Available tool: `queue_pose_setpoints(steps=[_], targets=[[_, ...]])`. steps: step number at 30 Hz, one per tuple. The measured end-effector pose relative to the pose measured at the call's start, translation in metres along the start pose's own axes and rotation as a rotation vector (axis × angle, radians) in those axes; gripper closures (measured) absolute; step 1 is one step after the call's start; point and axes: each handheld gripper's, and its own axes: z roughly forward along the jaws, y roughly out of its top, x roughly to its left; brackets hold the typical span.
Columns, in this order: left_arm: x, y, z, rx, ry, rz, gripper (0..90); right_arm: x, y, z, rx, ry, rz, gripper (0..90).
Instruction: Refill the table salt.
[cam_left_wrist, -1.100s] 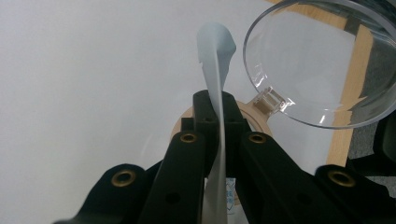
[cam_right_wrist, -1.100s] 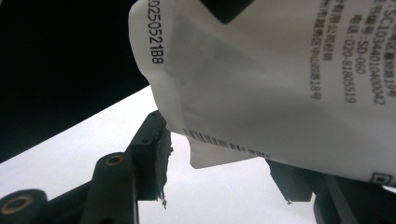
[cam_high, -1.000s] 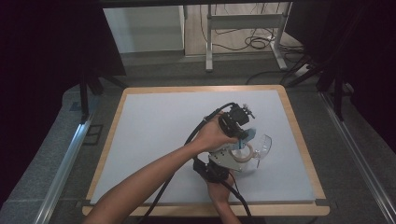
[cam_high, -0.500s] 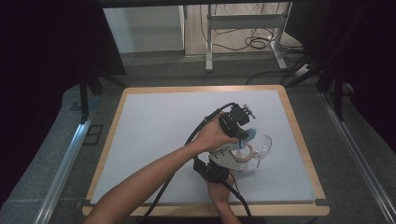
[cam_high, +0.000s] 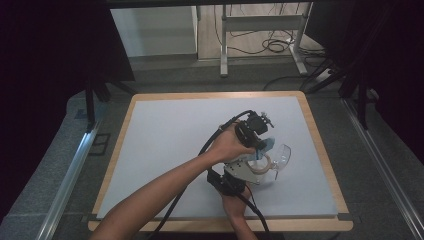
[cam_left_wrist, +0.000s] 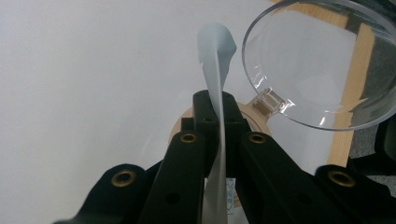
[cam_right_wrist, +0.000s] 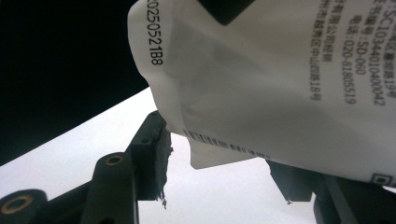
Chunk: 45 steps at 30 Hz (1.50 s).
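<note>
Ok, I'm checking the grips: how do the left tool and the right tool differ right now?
The left tool has its jaws shut on a thin pale blue sheet, seen edge-on; the right tool has its jaws well apart. A clear dish lies ahead of the left tool; a white printed packet hangs before the right tool, grip unclear. Both are over the white table.

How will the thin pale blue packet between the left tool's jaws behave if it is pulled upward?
The pale blue packet looks thin and floppy: its free end curls above the left tool. It probably weighs little, since it stands without sagging. It may slip or tear, because the shut jaws pinch only a narrow edge.
</note>
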Motion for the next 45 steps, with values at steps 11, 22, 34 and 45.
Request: queue_pose_setpoints(steps=[11,22,34,45], targets=[[-0.0005,0.0002,-0.0007,-0.001,-0.001,0.000,90.0,0.0000,0.0002,-0.0001,-0.005,-0.001,-0.001,44.7],[-0.0011,0.0004,-0.0002,-0.003,0.001,0.002,90.0,0.0000,0.0001,-0.0003,-0.007,-0.002,0.005,44.7],[-0.0009,0.0009,-0.0012,-0.008,0.001,0.003,89.9,-0.0008,0.0009,-0.0001,-0.010,-0.001,-0.001,44.7],[-0.0007,0.0013,-0.0020,-0.008,-0.002,0.002,90.0,-0.0011,0.0010,-0.0001,-0.009,-0.002,-0.003,44.7]])
